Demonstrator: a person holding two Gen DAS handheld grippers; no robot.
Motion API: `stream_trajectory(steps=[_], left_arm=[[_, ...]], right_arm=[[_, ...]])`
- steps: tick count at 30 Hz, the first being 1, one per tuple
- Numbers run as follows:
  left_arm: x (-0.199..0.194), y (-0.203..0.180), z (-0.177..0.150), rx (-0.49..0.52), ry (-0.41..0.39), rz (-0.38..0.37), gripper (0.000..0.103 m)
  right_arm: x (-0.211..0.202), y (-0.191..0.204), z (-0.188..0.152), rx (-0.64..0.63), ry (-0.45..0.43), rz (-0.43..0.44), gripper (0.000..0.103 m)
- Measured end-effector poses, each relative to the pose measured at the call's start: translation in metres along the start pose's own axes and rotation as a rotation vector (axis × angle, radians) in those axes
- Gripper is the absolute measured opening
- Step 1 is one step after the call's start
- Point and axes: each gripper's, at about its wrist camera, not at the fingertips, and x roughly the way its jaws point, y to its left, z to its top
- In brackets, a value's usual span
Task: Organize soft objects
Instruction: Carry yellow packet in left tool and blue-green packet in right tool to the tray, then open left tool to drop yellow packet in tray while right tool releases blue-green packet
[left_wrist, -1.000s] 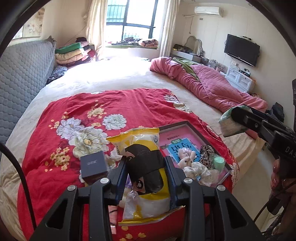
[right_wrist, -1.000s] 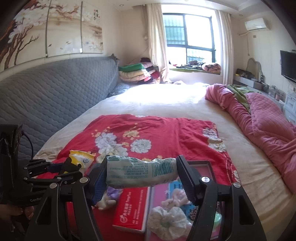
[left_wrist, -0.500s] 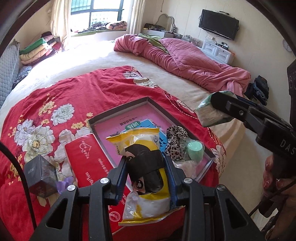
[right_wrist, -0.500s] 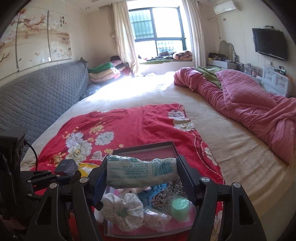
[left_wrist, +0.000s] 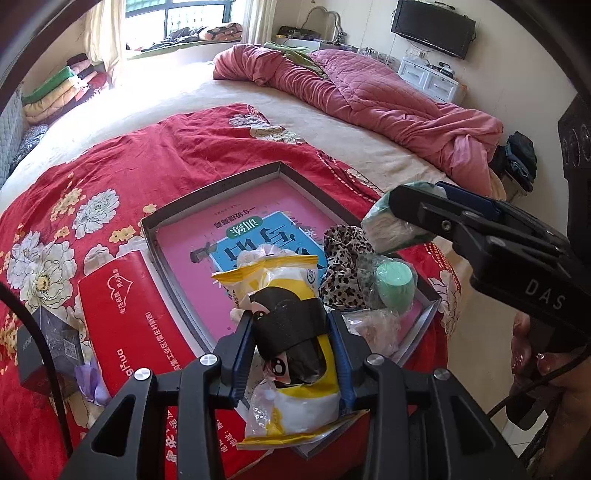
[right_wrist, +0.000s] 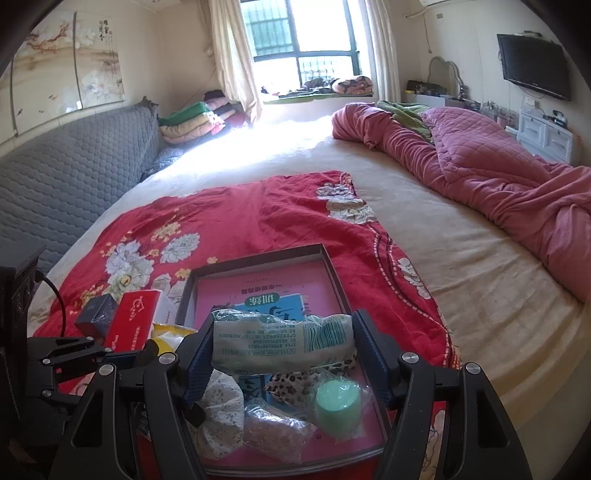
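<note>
A: Since a second ago both grippers have been swung from the red floral blanket (right_wrist: 229, 221) over to the shallow grey-walled box tray with the pink booklet (left_wrist: 221, 192), which now fills the lower centre of both views.

B: What is held?

A: The yellow-and-white plastic snack bag with the black cartoon face (left_wrist: 295, 332) is clamped by the left gripper (left_wrist: 291, 347), long axis running toward 12 o'clock. The pale green wrapped tissue pack (right_wrist: 282, 341) is pinched endwise by the right gripper (right_wrist: 282, 350), long axis lying 9 to 3.

B: Which is nearer the tray?

A: Both hang just above its near end; the right one seems better centred over it, at 6 o'clock of the booklet.
</note>
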Motion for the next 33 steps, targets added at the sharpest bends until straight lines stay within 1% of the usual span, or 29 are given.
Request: stream_trajectory(steps=[7,15,19,24,28,33], left_arm=[[0.012,0.004,-0.002,-0.004,0.024,-0.002,0.039],[0.02,0.01,-0.002,-0.01,0.039,-0.008,0.039],[0.022,0.007,-0.003,0.007,0.038,-0.008,0.039],[0.025,0.009,-0.005,0.0,0.037,-0.018,0.039],[0.027,0.01,-0.006,-0.008,0.038,-0.037,0.039],[0.028,0.011,-0.007,-0.016,0.034,-0.049,0.039]], right_arm=[[0.034,0.0,-0.004,-0.029,0.05,-0.018,0.071],[0.067,0.001,-0.007,-0.028,0.098,-0.013,0.071],[0.074,0.005,-0.01,-0.028,0.102,-0.005,0.071],[0.086,0.008,-0.017,-0.044,0.143,-0.001,0.072],[0.089,0.011,-0.022,-0.062,0.159,-0.001,0.073],[0.088,0.008,-0.024,-0.042,0.165,0.006,0.073]])
